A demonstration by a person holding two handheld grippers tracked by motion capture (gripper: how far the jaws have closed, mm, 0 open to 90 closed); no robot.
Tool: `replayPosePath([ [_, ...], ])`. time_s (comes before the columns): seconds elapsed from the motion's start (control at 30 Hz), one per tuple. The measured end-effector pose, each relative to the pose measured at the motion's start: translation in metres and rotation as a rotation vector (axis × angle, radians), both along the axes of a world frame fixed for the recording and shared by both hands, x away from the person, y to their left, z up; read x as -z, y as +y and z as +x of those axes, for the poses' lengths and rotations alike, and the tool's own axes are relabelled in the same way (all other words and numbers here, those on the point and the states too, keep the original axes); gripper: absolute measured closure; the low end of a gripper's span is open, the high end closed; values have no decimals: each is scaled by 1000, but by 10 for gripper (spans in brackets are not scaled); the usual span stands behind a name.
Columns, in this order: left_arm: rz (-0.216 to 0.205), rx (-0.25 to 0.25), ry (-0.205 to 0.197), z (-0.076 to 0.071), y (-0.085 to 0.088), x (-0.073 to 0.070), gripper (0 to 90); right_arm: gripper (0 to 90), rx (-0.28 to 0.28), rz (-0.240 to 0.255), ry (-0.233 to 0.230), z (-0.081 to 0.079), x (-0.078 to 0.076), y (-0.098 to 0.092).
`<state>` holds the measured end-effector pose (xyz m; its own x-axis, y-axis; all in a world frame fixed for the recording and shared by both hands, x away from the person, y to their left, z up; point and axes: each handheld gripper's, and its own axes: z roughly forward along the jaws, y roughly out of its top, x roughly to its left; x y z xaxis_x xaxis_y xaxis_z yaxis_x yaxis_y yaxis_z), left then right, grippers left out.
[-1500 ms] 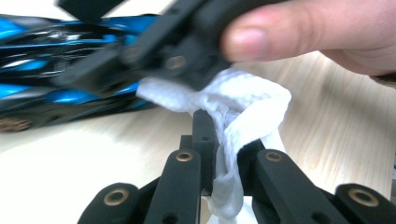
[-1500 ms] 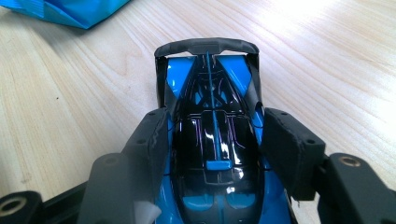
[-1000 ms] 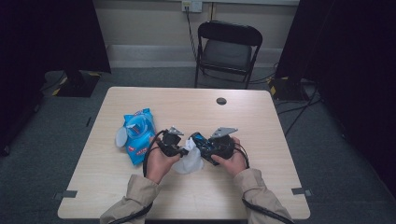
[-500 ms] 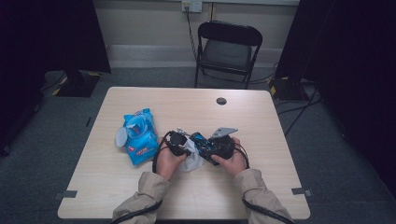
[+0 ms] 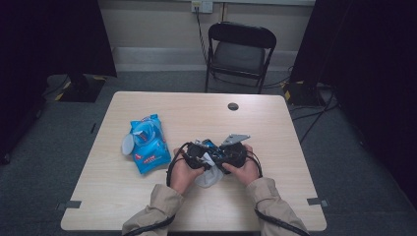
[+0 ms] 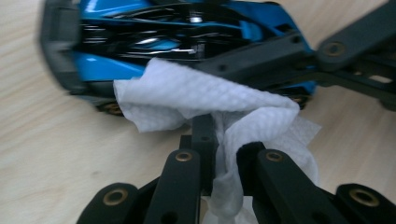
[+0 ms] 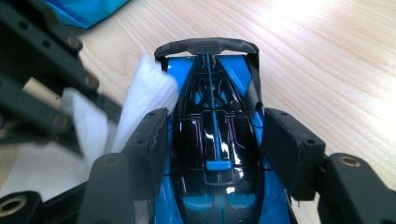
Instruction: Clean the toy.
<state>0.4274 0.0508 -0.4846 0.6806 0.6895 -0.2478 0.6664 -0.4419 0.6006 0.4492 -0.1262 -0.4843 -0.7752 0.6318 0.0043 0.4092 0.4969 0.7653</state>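
Note:
A blue and black toy car (image 7: 210, 79) sits on the table between the jaws of my right gripper (image 7: 212, 135), whose pads press on both its sides. My left gripper (image 6: 224, 149) is shut on a white wipe (image 6: 201, 98), and the wipe's bunched end lies against the car's side (image 6: 163, 37). In the high view both hands meet at the middle of the table (image 5: 196, 110), left gripper (image 5: 196, 152) beside right gripper (image 5: 228, 153), with the wipe's loose tail (image 5: 209, 177) hanging toward the person.
A blue pack of wipes (image 5: 147, 145) with its flap open lies left of the hands. A small black disc (image 5: 233, 106) sits near the table's far edge. A black folding chair (image 5: 238, 49) stands beyond the table.
The left hand has moved right and down, bringing the wipe against the car. The right hand and the car have stayed in place.

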Motion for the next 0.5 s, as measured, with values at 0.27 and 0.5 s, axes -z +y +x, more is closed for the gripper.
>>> replayPosePath([
  [0.27,-26,38,15,-9,-14,1,833,419,0,3,2,0,0,-1],
  [0.5,-56,73,29,-18,-27,2,834,419,-2,10,-1,0,1,-1],
])
